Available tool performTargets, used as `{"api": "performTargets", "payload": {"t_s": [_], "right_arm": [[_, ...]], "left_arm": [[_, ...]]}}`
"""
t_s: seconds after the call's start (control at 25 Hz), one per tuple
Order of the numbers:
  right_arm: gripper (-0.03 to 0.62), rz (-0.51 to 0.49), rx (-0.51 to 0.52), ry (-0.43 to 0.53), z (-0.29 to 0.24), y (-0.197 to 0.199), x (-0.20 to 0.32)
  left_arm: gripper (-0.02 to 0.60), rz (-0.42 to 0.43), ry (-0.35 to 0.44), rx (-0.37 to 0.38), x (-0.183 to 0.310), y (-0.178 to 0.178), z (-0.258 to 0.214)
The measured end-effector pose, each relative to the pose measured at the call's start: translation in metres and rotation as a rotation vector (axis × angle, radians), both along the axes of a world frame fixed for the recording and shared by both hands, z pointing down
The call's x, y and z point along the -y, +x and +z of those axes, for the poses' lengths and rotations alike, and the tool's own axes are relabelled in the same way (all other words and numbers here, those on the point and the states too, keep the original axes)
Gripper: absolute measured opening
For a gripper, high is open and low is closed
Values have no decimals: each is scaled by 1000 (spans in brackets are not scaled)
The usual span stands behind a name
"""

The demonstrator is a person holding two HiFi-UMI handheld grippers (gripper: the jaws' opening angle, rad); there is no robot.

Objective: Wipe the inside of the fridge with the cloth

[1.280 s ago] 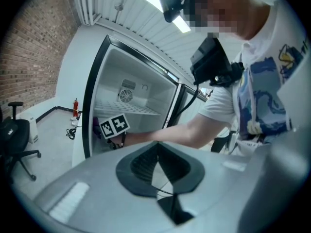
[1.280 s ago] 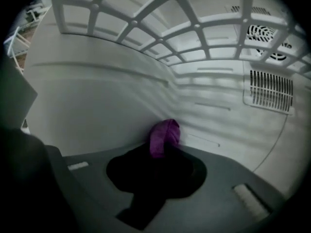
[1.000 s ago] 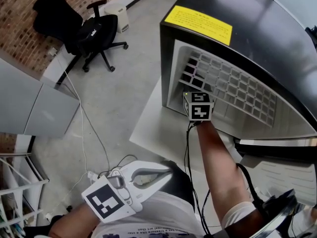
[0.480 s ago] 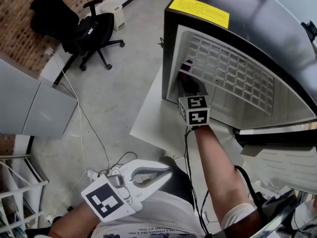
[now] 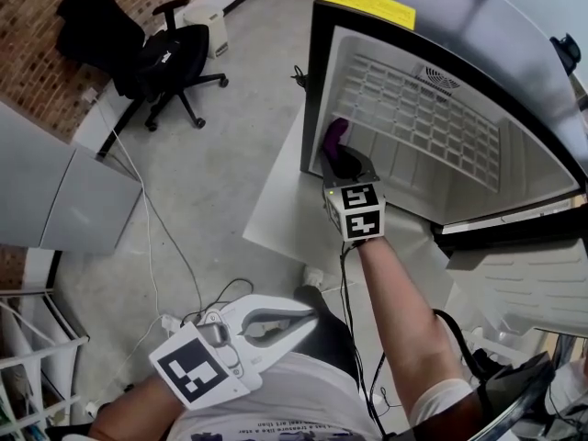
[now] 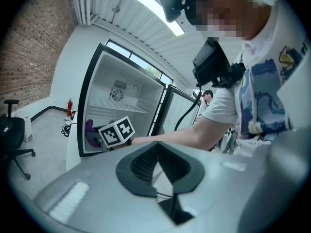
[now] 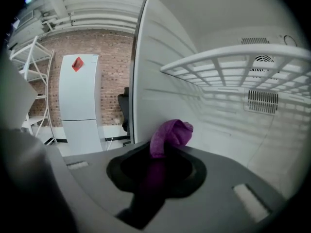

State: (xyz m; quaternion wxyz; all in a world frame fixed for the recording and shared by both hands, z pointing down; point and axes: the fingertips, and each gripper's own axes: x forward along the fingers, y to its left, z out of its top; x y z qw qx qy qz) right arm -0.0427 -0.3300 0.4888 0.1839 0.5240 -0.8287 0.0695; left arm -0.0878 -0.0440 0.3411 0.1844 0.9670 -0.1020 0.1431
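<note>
By the left wall at the mouth of the fridge (image 5: 314,81), the right tool (image 5: 344,162), clamped on the purple cloth (image 5: 333,136), has drawn back from under the wire shelf (image 5: 418,118), which suggests one wiping stroke is finished, while the left tool (image 5: 299,323) hangs closed and empty at the person's waist.

Head camera looks steeply down; all views share open fridge (image 5: 514,53).

Closed hand-held gripper (image 6: 156,144), open fridge (image 6: 112,83)
</note>
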Motion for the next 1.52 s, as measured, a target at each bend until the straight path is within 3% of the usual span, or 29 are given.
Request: {"api": "performTargets", "payload": {"t_s": [0.44,0.64,0.88,1.2,1.52], "right_arm": [[75,-33,-12,-5,-1,-12,-33],[75,8,-7,5,-5,-1,-42],[75,143,13,35,-17,48,-51],[75,437,-15,77,-24,160,-62],[75,649,-54,61,-18,245,-60]], "left_arm": [[5,30,7,-9,-21,-3,-2],[5,36,7,-14,-29,-5,-2],[5,62,4,-21,-35,-2,-1],[5,125,-2,-33,-35,15,1],[5,173,-3,-20,-22,30,2]]}}
